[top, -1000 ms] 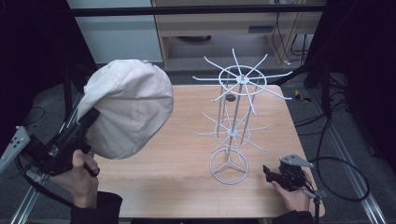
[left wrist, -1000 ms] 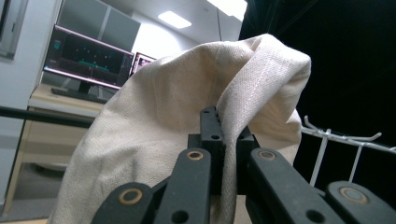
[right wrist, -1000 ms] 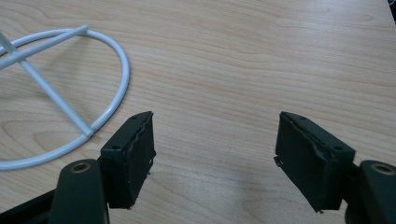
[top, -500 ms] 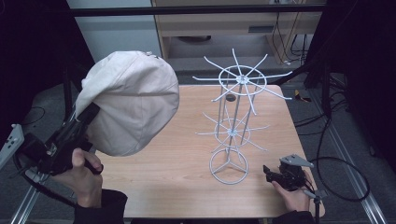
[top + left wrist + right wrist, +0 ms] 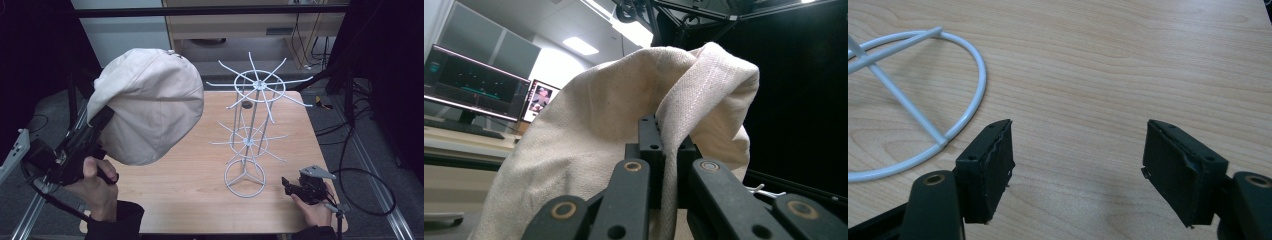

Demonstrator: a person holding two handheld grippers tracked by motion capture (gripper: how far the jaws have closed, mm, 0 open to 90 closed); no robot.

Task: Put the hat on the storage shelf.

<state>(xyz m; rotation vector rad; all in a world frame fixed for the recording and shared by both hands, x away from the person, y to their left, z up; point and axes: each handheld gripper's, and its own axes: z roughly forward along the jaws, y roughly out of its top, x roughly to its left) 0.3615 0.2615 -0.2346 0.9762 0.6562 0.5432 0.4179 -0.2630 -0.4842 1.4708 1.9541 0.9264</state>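
A beige cloth cap (image 5: 147, 102) hangs in the air over the table's left side, with my left gripper (image 5: 102, 120) shut on its edge from below left. In the left gripper view the cap's fabric (image 5: 624, 130) is pinched between the black jaws and drapes over them. A white wire stand (image 5: 252, 122) with two tiers of radiating hooks rises from a ring base on the table's right half. My right gripper (image 5: 287, 186) rests low at the front right, open, just right of the stand's ring base (image 5: 923, 100), with bare wood between its fingers.
The wooden table (image 5: 200, 200) has a small dark hole near its far middle. Cables (image 5: 360, 175) trail on the floor at the right. Monitors (image 5: 479, 85) stand on a desk in the left gripper view.
The cap and my left gripper have risen and shifted a little to the right, nearer the stand. The right gripper has kept still.
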